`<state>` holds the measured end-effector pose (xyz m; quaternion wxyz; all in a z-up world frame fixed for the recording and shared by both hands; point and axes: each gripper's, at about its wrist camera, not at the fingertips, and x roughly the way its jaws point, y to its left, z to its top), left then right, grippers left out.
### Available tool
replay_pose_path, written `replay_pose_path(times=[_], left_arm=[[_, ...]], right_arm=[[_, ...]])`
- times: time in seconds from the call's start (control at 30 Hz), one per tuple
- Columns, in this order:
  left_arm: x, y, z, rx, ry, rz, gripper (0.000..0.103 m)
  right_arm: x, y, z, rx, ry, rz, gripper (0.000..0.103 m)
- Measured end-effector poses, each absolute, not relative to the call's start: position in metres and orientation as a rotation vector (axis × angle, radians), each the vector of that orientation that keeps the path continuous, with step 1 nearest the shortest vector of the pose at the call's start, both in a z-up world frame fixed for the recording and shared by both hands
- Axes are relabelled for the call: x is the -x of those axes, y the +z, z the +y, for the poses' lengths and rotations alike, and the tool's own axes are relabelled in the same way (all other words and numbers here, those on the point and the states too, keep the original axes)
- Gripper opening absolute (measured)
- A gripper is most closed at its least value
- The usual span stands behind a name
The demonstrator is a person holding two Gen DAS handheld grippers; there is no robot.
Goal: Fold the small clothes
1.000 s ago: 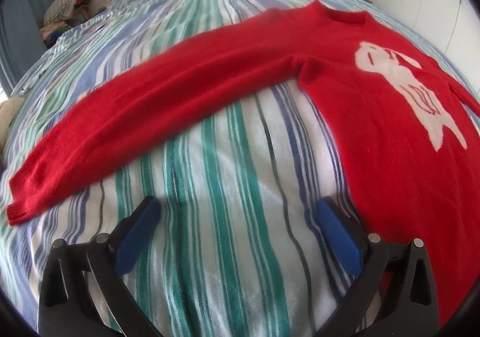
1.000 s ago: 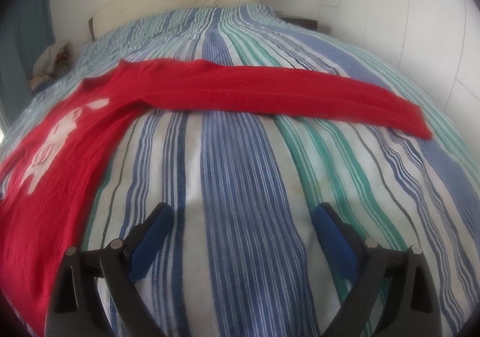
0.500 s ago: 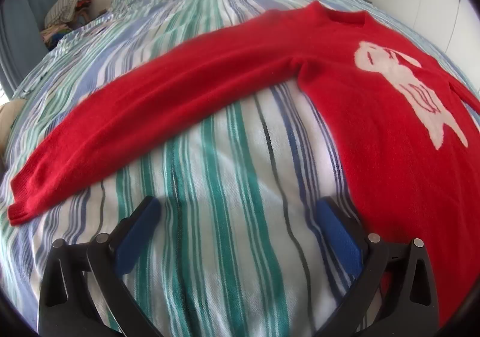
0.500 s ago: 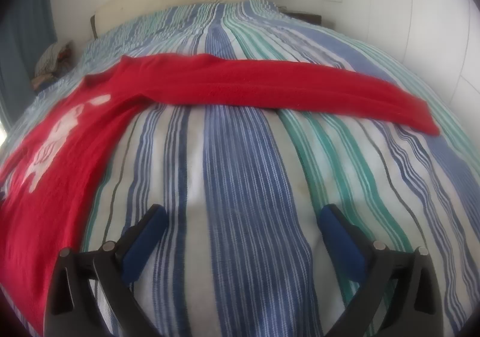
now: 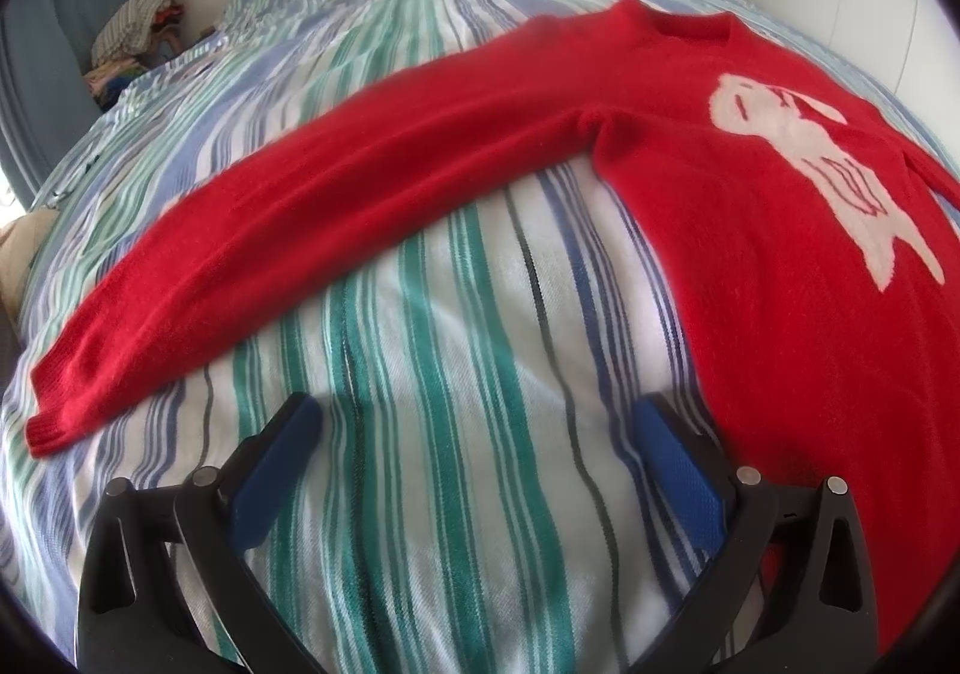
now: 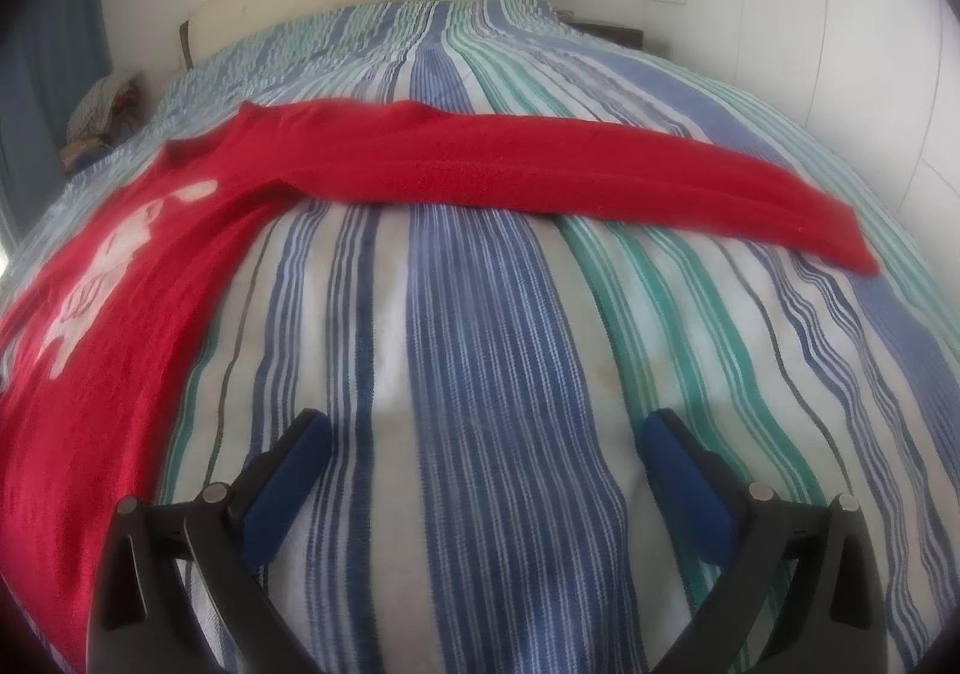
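A big bed [image 5: 456, 494] with a stripy cover fills both views. A red sweater [image 5: 780, 266] lies flat on it, face up, with a white picture on the front and both sleeves stretched out to the sides. One sleeve [image 5: 270, 248] reaches out ahead of the left claw [image 5: 474, 422], the other sleeve [image 6: 600, 164] ahead of the right claw [image 6: 480, 440]. Both claws are spread wide and hold nothing. If a claw dips too deep, it may pinch the stripy cover along with the soft knit, and the fold could bunch up
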<state>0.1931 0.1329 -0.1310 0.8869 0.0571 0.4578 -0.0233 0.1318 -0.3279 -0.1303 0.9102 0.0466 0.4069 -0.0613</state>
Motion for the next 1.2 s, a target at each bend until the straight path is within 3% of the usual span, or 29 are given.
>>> replay_pose_path(times=[1.2], left_arm=[[-0.1957, -0.1308, 0.1324, -0.112, -0.050, 0.983, 0.103]], right_arm=[[-0.1348, -0.1315, -0.3268, -0.081, -0.133, 0.852, 0.103]])
